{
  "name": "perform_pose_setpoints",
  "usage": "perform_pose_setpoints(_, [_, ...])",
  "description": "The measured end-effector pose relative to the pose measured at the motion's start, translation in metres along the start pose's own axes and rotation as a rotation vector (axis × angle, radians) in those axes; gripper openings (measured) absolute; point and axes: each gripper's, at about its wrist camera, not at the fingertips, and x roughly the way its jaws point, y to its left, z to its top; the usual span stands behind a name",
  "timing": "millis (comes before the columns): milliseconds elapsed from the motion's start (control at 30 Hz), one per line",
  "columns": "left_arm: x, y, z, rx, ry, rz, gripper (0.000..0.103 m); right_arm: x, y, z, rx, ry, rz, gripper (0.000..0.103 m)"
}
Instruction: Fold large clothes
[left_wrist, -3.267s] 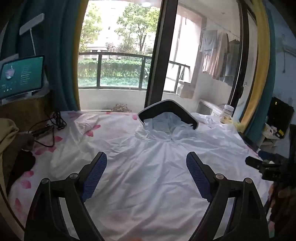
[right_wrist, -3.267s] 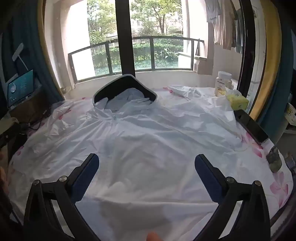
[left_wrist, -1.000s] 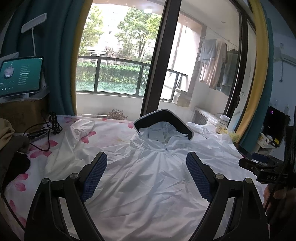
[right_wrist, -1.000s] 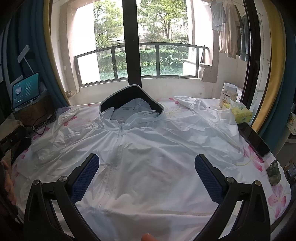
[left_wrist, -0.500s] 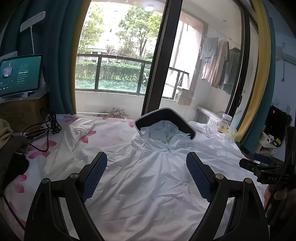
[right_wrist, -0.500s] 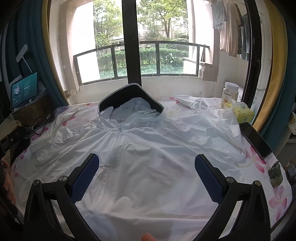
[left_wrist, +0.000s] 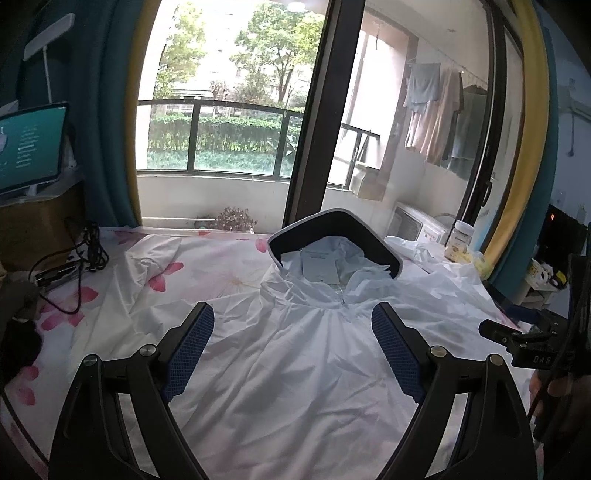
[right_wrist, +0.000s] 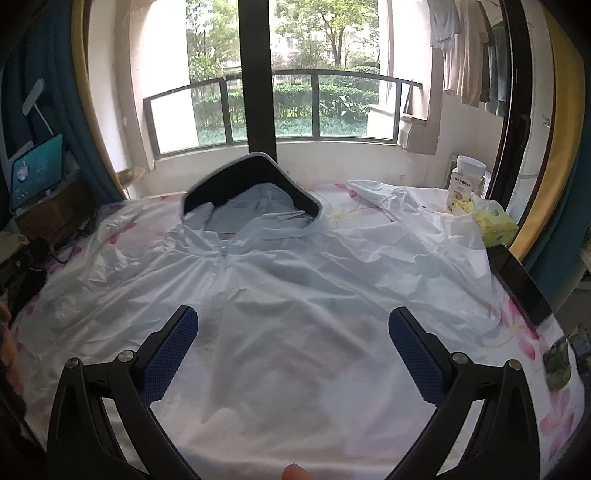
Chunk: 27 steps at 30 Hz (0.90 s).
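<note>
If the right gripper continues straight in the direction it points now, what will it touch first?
Most likely the white hooded jacket spread flat on the bed. The right gripper is open and empty, angled down toward the jacket's chest area, with nothing else between them. Depth is hard to judge through the fisheye.

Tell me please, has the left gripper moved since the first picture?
Yes. The left gripper has tilted upward: the jacket's hood lies lower in its view, and more window shows above.

white hooded jacket (right_wrist: 295, 295) | spread flat, front up | sleeves apparently outstretched
</note>
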Motion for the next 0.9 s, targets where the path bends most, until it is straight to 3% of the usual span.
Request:
perform_pose_setpoints(267, [0.054,0.004,0.000,-0.026,0.055,0.005,0.090,0.044,-0.029,0.024,-0.051,0.032,-0.038,0.102])
perform_pose_setpoints(567, [0.109,0.024,0.006,-0.050,0.111,0.080,0.090,0.108,-0.068,0.062,-0.076,0.085,-0.032,0.097])
perform_pose_setpoints(733, [0.139,0.038,0.011,-0.049,0.126,0.153,0.090,0.151,-0.085,0.083,-0.101,0.119,-0.036,0.097])
perform_pose_setpoints(900, [0.161,0.060,0.008,-0.087,0.149,0.278,0.090,0.193,-0.092,0.102,-0.132,0.154,-0.032,0.094])
